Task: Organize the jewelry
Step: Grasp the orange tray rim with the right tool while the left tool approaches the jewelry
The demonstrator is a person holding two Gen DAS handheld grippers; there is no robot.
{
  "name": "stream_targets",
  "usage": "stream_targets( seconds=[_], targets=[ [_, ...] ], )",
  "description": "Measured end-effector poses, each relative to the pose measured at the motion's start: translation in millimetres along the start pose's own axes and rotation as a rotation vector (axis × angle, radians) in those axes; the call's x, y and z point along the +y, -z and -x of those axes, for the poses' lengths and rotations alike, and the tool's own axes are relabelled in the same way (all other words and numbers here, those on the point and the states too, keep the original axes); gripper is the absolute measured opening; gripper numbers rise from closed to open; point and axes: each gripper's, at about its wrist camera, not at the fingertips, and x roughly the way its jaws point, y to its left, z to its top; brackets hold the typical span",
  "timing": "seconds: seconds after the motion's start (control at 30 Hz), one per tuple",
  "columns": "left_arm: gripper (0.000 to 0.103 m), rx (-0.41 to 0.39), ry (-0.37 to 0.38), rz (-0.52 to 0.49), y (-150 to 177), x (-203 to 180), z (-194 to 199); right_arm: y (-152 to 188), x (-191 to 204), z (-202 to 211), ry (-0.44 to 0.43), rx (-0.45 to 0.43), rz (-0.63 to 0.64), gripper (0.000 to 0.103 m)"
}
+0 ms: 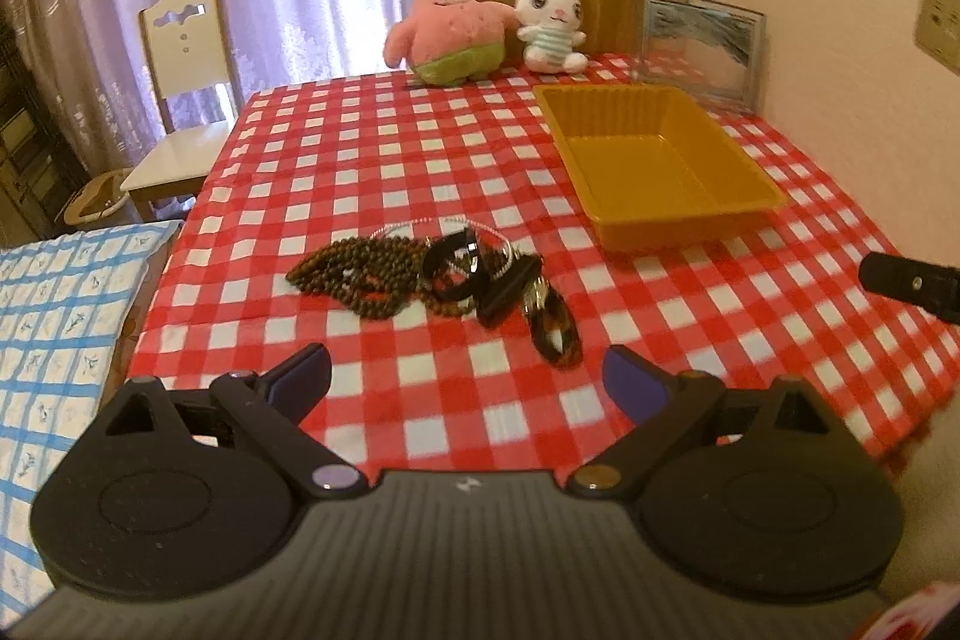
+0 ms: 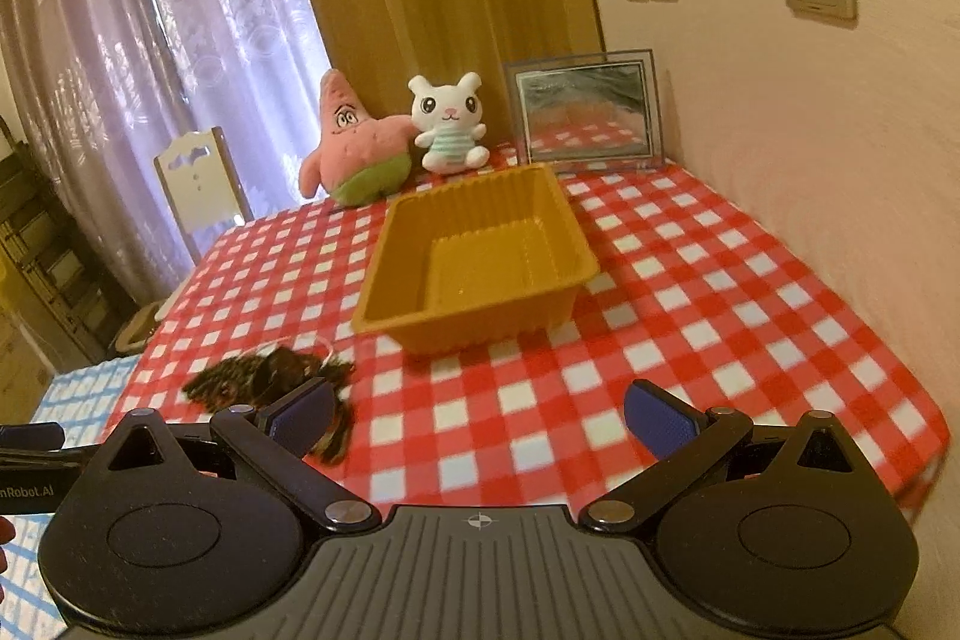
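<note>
A tangled pile of jewelry (image 1: 444, 274) lies on the red checked tablecloth: brown bead strings, black bangles, a thin silver bracelet and a tortoiseshell chain link. My left gripper (image 1: 468, 379) hovers just in front of the pile, open and holding nothing. An orange plastic tray (image 1: 654, 160) with nothing in it stands behind and right of the pile. In the right wrist view the pile (image 2: 270, 382) is at the lower left, partly behind the left fingertip, and the tray (image 2: 480, 256) is straight ahead. My right gripper (image 2: 480, 421) is open with nothing between its fingers.
A pink starfish plush (image 1: 447, 22), a white bunny plush (image 1: 552, 22) and a glass picture frame (image 1: 699, 46) stand along the table's far edge by the wall. A white chair (image 1: 180, 100) stands left of the table. A blue checked cloth (image 1: 54, 340) lies at the left.
</note>
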Motion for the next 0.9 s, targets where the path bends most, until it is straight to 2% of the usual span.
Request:
stream_targets(
  seconds=[0.13,0.27,0.3,0.37,0.53,0.77,0.9],
  targets=[
    [0.094,-0.001,-0.023,0.040,-10,-5,-29,-11,-18,-37,-0.019,0.015,-0.001,0.103],
    [0.093,-0.004,-0.077,0.054,-17,-12,-59,-18,-37,-73,-0.023,0.019,0.010,0.100],
    [0.093,-0.001,-0.088,0.064,-19,-12,-67,-19,-41,-81,-0.024,0.020,0.008,0.085],
    [0.093,-0.001,-0.104,0.078,-23,-13,-78,-22,-51,-101,-0.017,0.053,-0.012,0.072],
    [0.093,-0.012,-0.147,0.087,-29,-11,-96,-28,-77,-130,0.011,-0.006,-0.140,0.072],
    [0.093,0.013,-0.155,0.098,-32,-2,-120,-32,-90,-164,0.053,-0.084,-0.279,0.071],
    [0.092,0.045,-0.137,0.098,-34,1,-136,-33,-91,-183,0.072,-0.107,-0.349,0.062]
  ],
)
